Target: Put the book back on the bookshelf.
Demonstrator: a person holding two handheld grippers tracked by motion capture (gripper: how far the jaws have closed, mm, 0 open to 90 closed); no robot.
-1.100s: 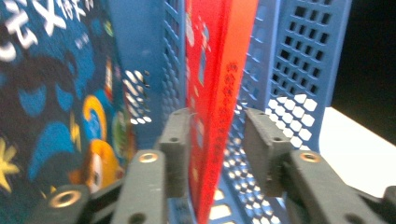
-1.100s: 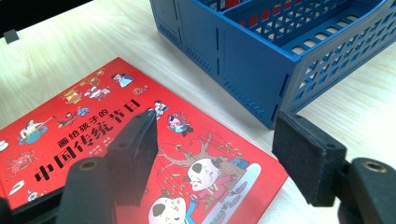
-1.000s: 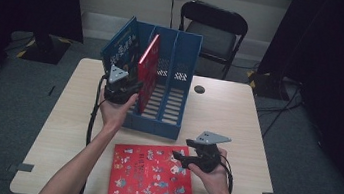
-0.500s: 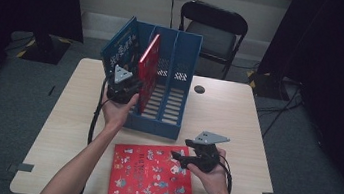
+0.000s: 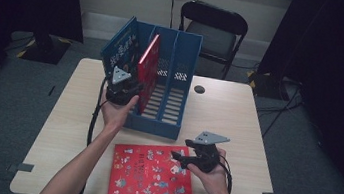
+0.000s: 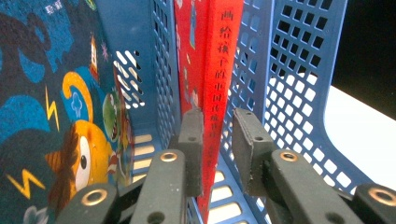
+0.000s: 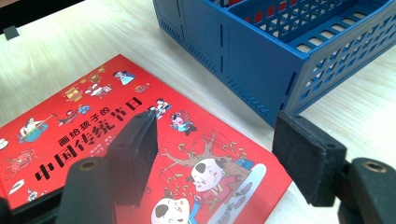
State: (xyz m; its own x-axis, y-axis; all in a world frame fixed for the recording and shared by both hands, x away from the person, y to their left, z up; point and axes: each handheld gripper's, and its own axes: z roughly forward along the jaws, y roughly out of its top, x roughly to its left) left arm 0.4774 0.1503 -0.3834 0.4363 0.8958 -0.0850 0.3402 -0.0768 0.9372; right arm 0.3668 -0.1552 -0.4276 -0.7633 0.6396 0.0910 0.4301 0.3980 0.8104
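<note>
Between the left gripper's [image 6: 215, 140] jaws, which have just been opening, stands the red book's [image 6: 223, 84] spine, upright in the blue file rack [image 5: 168, 89]. Nearer the person, the right gripper [image 7: 217, 154] hovers with jaws apart over a second red book [image 5: 150, 174] flat on the tabletop [image 5: 238, 116].

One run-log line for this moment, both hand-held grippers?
left hand-held gripper: astride upright red book in blue rack, jaws just reopening | right hand-held gripper: open over flat red book

Your right hand-held gripper [image 7: 215, 154] hangs with jaws wide apart over the red book's [image 7: 93, 140] corner, gripping nothing. Book lies flat on the bench [image 7: 70, 51]; blue file rack [image 7: 261, 51] sits just beyond it.
</note>
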